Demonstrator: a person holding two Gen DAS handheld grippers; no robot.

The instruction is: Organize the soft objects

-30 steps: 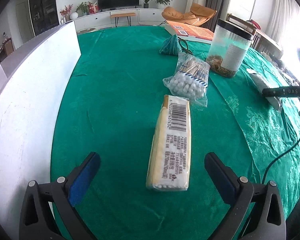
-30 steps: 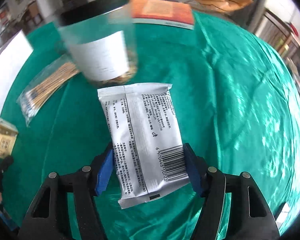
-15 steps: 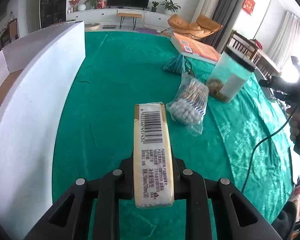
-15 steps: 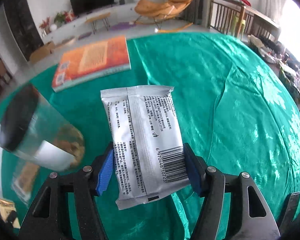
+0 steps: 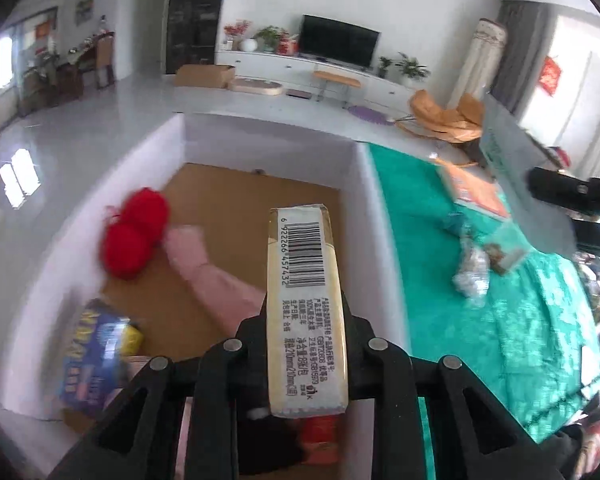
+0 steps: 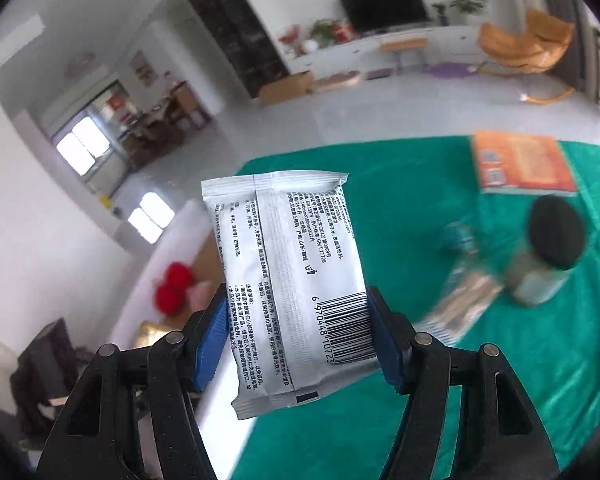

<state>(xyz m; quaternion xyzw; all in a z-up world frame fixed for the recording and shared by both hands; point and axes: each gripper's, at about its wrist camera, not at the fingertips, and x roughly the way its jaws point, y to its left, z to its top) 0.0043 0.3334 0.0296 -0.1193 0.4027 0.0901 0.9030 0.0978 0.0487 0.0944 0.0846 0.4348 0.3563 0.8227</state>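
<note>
- While both views were blurred at the edges, a white-walled box point(image 5: 364, 184) with a brown cardboard floor stood at the edge of a green tablecloth point(image 5: 512, 320).
- Inside the box lay two red yarn balls point(image 5: 134, 236), a pink soft item point(image 5: 208, 272) touching them, and a blue printed pack point(image 5: 92, 356) near the closer wall.
- On the cloth, well apart from the box, were an orange book point(image 6: 520, 162), a clear jar with a black lid point(image 6: 548, 256) and a bag of cotton swabs point(image 6: 460, 304) just beside the jar; all were smeared.
- The left gripper point(image 5: 306, 344) was clamped on a narrow yellow tissue pack point(image 5: 304, 300). Its jaws had just eased open slightly, yet the black fingers were pressed against both long sides of the pack.
- That pack stood out forward between the fingers, barcode uppermost, held in the air above the box interior.
- The right gripper point(image 6: 296, 332) was closed on a silver wet-wipe packet point(image 6: 288, 272), its blue pads point(image 6: 210, 340) pressing the packet's two side edges near the barcode end.
- This packet was held above the cloth, near the box's wall, its seam side facing the camera.
</note>
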